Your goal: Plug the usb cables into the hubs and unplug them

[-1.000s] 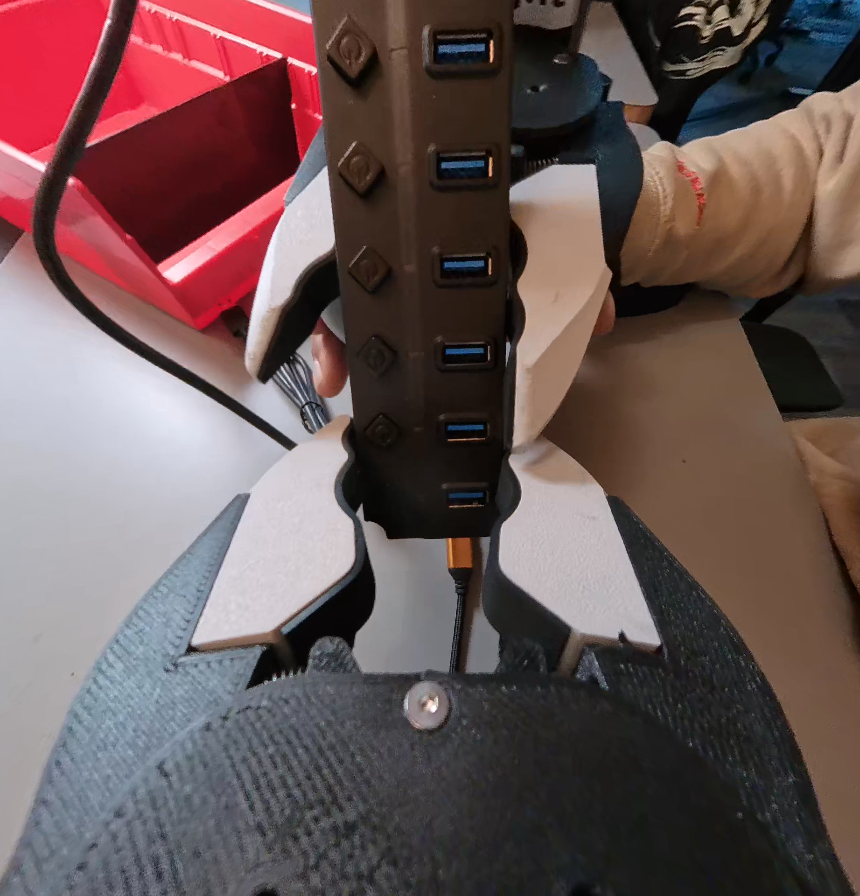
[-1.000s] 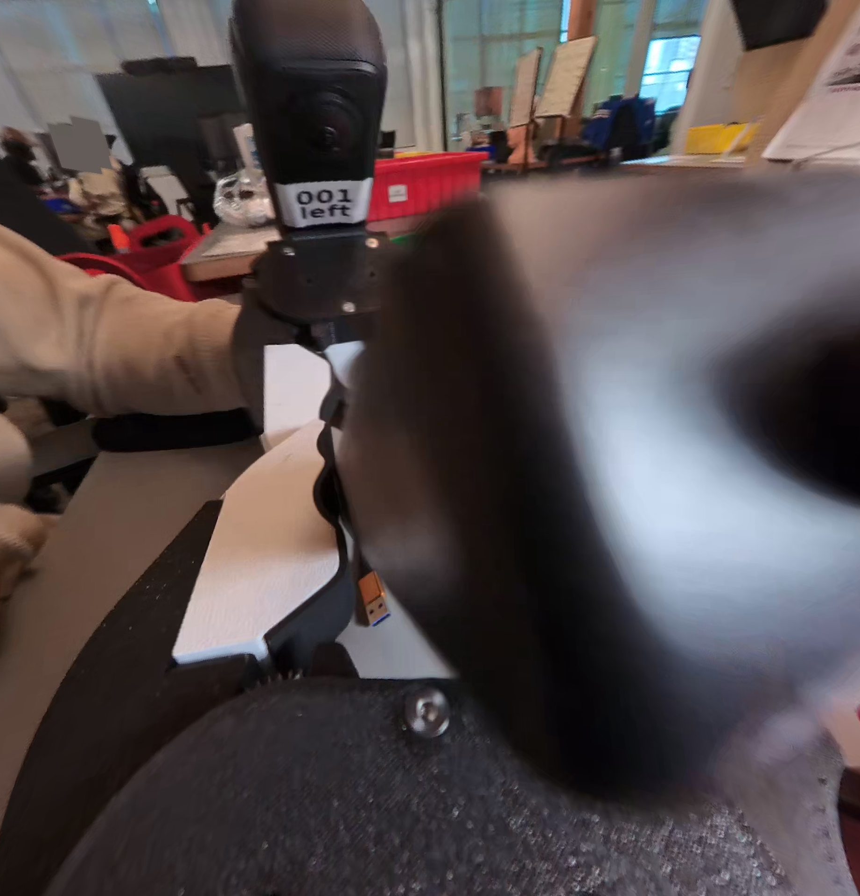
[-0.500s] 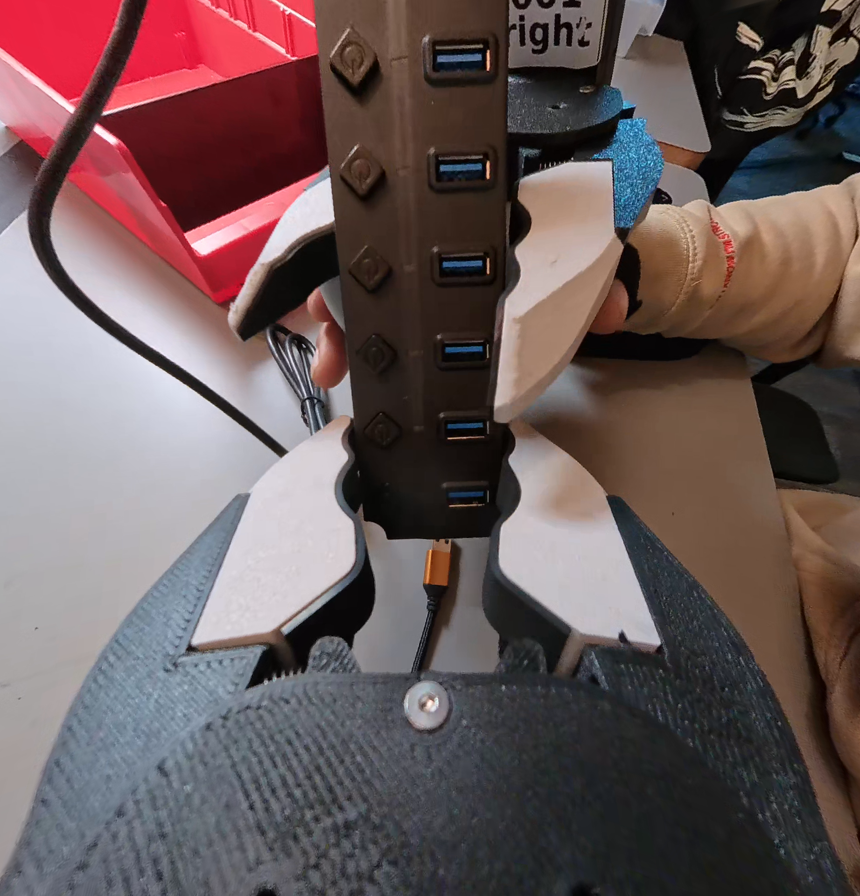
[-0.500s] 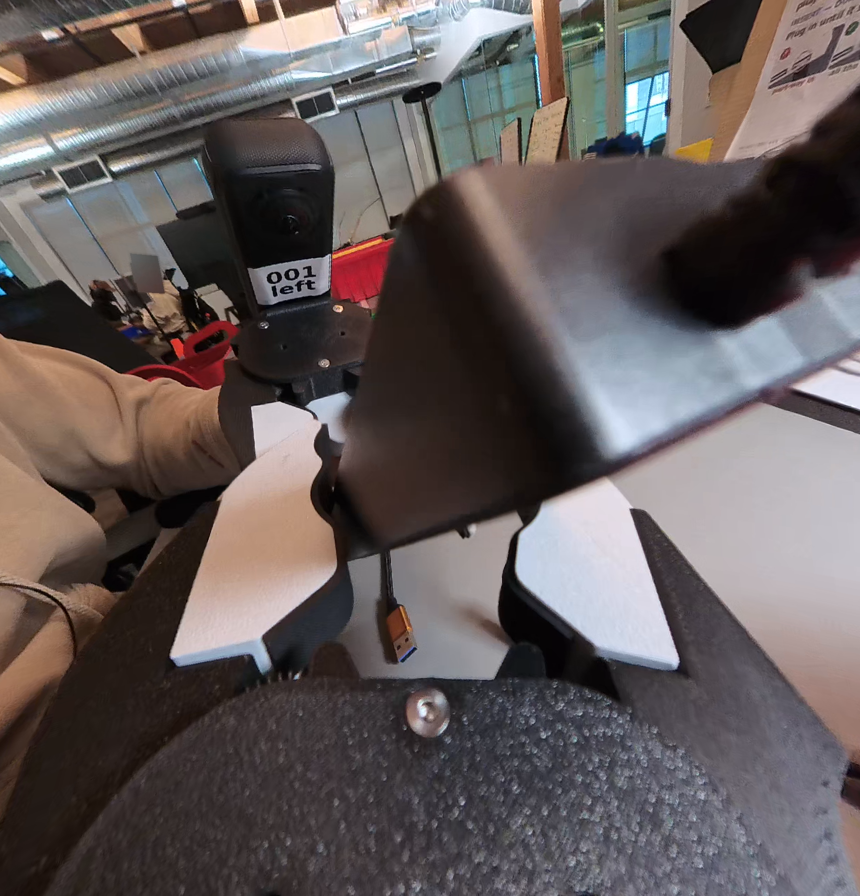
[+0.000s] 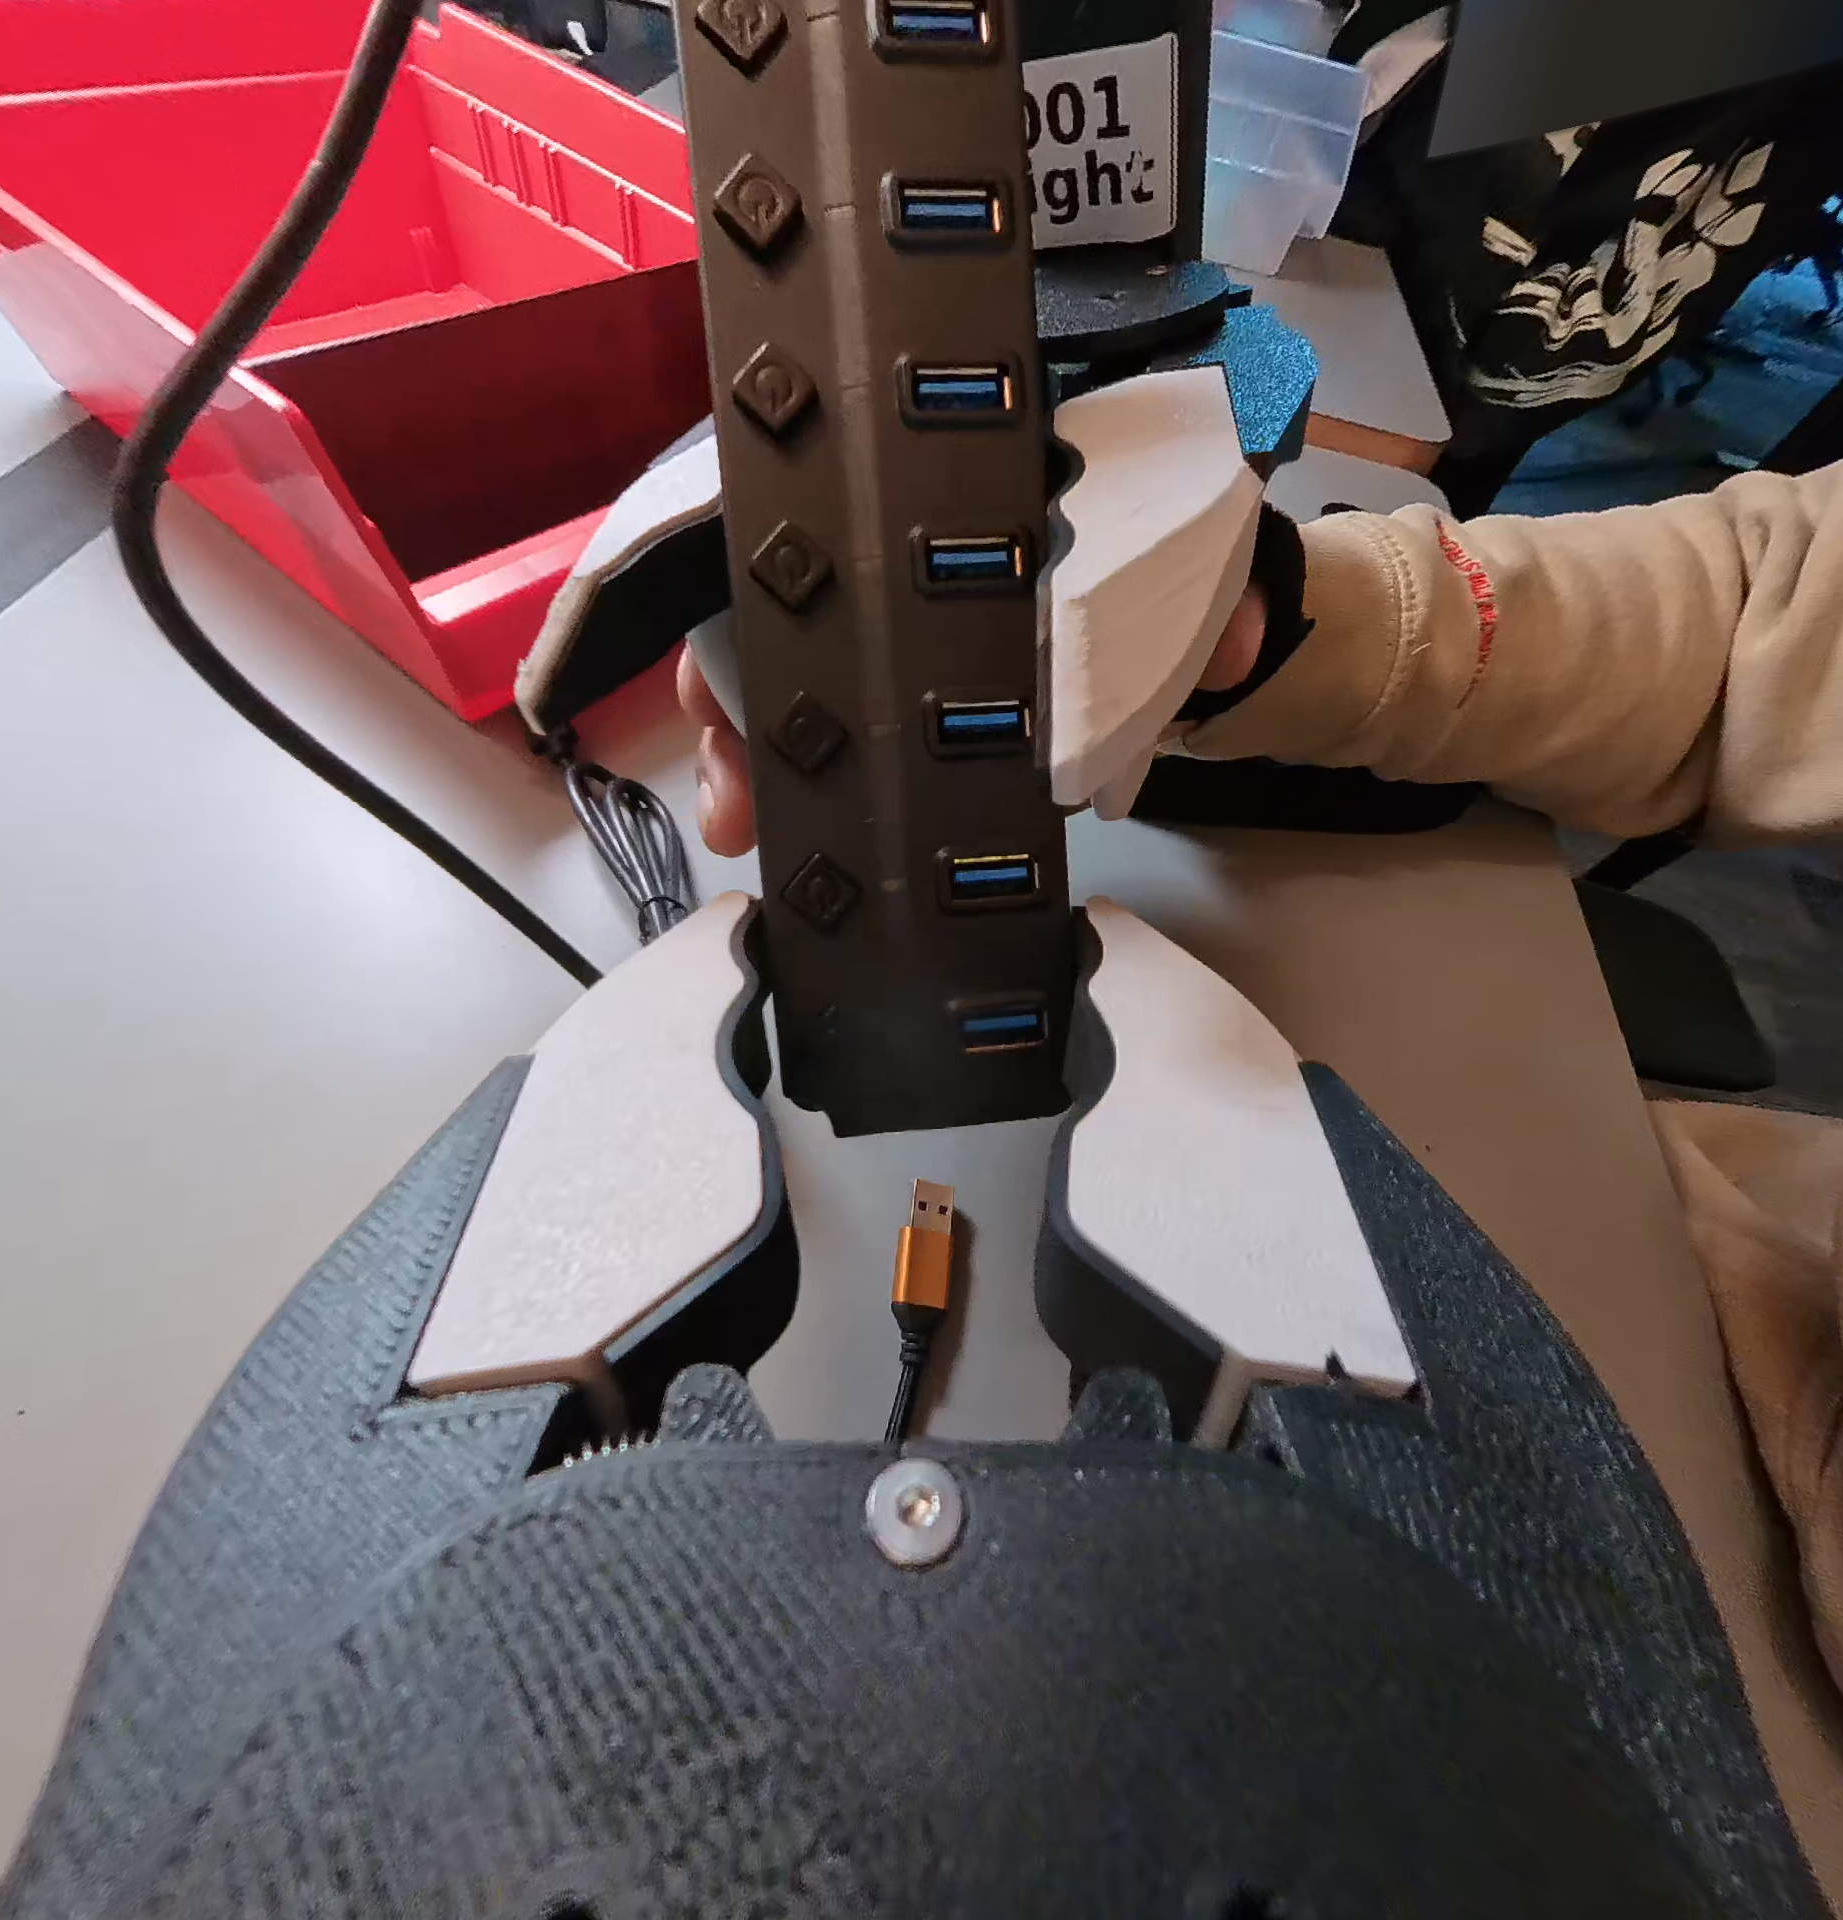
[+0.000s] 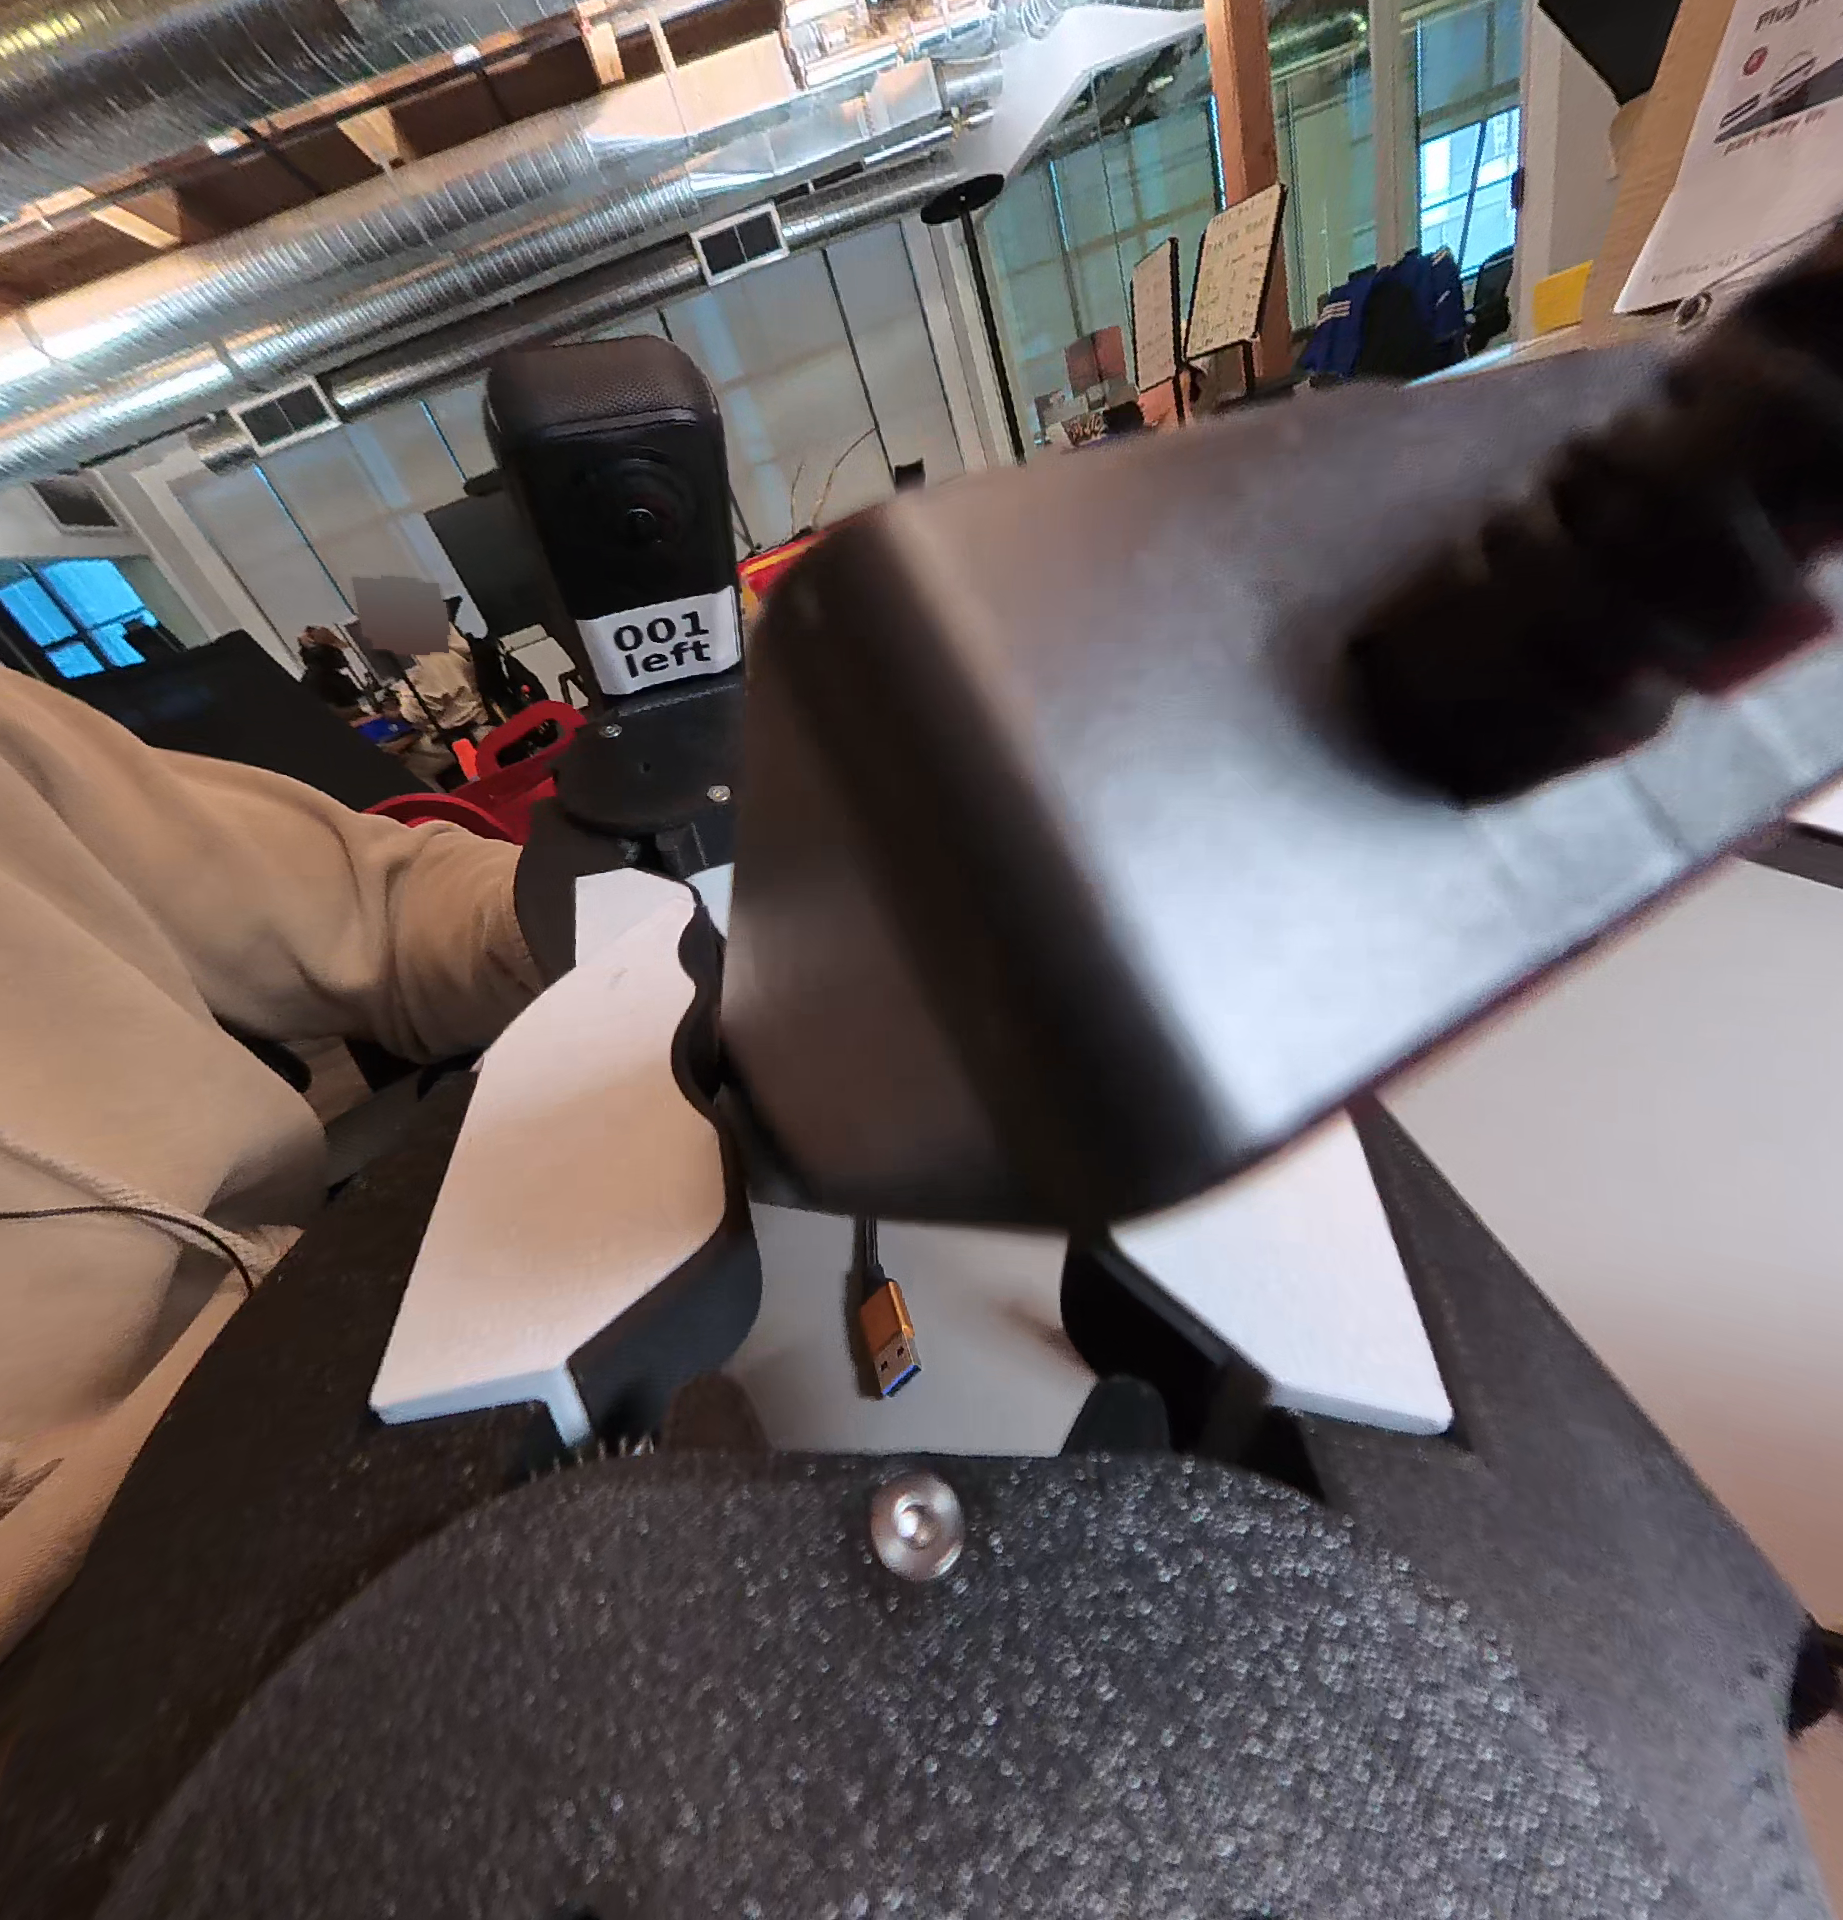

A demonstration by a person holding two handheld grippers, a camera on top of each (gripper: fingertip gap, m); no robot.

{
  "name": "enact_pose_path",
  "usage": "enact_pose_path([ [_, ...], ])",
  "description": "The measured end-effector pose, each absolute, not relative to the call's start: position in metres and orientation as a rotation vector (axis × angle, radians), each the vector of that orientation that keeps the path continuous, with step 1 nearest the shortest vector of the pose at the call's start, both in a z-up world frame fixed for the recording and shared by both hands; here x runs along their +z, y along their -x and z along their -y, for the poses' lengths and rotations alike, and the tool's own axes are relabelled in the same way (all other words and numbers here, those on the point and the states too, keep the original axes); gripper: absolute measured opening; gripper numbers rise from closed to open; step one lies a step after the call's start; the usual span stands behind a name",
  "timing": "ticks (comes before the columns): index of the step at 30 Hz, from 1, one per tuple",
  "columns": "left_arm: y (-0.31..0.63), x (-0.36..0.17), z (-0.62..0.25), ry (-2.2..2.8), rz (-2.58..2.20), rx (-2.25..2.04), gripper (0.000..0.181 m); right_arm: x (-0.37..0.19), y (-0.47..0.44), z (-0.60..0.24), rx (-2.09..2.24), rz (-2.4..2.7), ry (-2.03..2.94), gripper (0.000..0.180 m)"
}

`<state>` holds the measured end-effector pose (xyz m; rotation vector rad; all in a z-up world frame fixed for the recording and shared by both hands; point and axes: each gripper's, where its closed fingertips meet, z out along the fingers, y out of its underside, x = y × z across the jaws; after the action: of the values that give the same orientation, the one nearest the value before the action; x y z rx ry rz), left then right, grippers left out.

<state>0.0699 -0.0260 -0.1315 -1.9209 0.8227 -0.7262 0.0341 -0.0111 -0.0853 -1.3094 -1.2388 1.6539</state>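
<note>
Left wrist view: left gripper [image 5: 917, 935] seen clamped on the near end of the dark hub [image 5: 875, 623], both pale fingers pressed to its sides. Hub held off the table [image 5: 169, 1039], running away from the camera, blue ports in a row down its right half, diamond buttons down its left. All visible ports empty. Orange-collared usb plug [image 5: 922, 1247] lying flat on the table just below the hub's near end, unplugged, tip pointing at the hub. Right gripper [image 5: 886, 623] set around the hub's middle, one finger touching the hub's right edge, the other partly hidden behind the hub's left side; could not tell whether squeezed or slack. Beige sleeve [image 5: 1571, 644] right of the hub. Red bin [image 5: 377, 343] left of the hub, thick black cord [image 5: 200, 623] looping down in front of it.

Right wrist view: hub blurred and tilted, filling the frame above the right gripper's fingers. Left finger against the hub's edge, right finger under the hub; grip still unreadable. Plug on the table just under the hub, between the fingers. Left gripper's black camera block [image 6: 616, 520] upright behind the hub's far-left corner.
</note>
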Motion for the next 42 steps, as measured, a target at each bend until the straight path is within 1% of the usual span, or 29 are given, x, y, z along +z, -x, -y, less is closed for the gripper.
enact_pose_path([
  [9,-0.079,-0.133,0.027,1.951,-0.746,-0.802,0.055,-0.079,-0.038,0.008,1.661,1.213,1.285,0.076],
  [16,-0.084,-0.137,0.031,1.935,-0.793,-0.787,0.055,-0.076,-0.041,0.012,1.661,1.242,1.263,0.073],
  [19,-0.079,-0.125,0.035,1.887,-0.864,-0.813,0.068,-0.065,-0.05,0.005,1.679,1.21,1.235,0.072],
  [21,-0.066,-0.113,0.04,1.855,-0.928,-0.818,0.066,-0.059,-0.059,-0.006,1.672,1.174,1.22,0.072],
  [23,-0.05,-0.115,0.05,1.886,-1.035,-0.824,0.06,-0.055,-0.068,-0.017,1.648,1.154,1.208,0.072],
  [27,-0.022,-0.159,0.066,2.029,-1.213,-0.747,0.053,-0.051,-0.079,-0.032,1.629,1.105,1.204,0.072],
  [31,-0.023,-0.198,0.068,2.12,-1.274,-0.654,0.042,-0.054,-0.079,-0.034,1.613,1.105,1.209,0.072],
  [36,-0.035,-0.224,0.072,2.177,-1.354,-0.58,0.03,-0.057,-0.076,-0.029,1.593,1.135,1.209,0.072],
  [39,-0.038,-0.225,0.073,2.175,-1.349,-0.594,0.025,-0.057,-0.076,-0.025,1.591,1.164,1.188,0.072],
  [41,-0.038,-0.225,0.071,2.165,-1.342,-0.584,0.015,-0.055,-0.078,-0.019,1.612,1.185,1.154,0.072],
  [42,-0.037,-0.224,0.069,2.164,-1.334,-0.57,0.014,-0.053,-0.079,-0.016,1.628,1.196,1.131,0.072],
])
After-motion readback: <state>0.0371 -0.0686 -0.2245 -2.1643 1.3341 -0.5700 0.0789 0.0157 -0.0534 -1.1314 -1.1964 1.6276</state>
